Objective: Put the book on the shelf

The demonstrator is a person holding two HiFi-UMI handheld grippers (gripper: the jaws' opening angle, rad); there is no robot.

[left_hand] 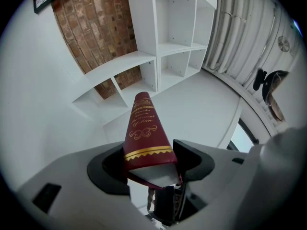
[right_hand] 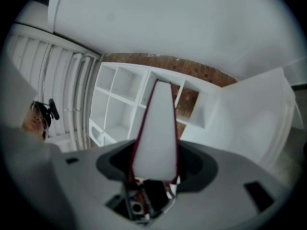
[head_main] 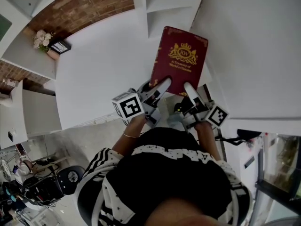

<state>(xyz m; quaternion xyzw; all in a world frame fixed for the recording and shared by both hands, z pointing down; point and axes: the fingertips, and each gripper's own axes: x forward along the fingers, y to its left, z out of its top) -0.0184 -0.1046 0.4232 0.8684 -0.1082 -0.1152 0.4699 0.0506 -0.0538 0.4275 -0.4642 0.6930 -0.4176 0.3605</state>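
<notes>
Head view, far left: small flower bunch (head_main: 41,38) and a dark framed sign (head_main: 60,46) on a white ledge, brick wall (head_main: 84,6) behind. White table (head_main: 103,65) fills the middle.

Left gripper (head_main: 160,89), marker cube (head_main: 128,106) on its left side, is clamped on the near left corner of the book (head_main: 181,60). The left gripper view shows the left gripper (left_hand: 151,166) with jaws spread fairly wide, both black pads pressed on the book (left_hand: 144,133) at its spine end. Gold lettering runs up the spine and nothing else sits between the jaws.

The book is a maroon hardcover with a gold crest, cover up. It is held above the table's near edge and not resting on it as far as I can tell. Its far end points at the white shelf unit (head_main: 164,8).

Right gripper (head_main: 192,92), marker cube (head_main: 217,115) on its right side, grips the near right corner. In the right gripper view the right gripper (right_hand: 154,169) has its jaws closed on the white page edge of the book (right_hand: 156,133), maroon covers on either side.

Shelf unit (left_hand: 168,37) has open cubbies, all looking bare from here, with the brick wall (left_hand: 96,28) behind it. It stands beyond the book in both gripper views (right_hand: 124,99), well apart from it. Person's torso in a black striped top (head_main: 178,182) fills the bottom of the head view.
</notes>
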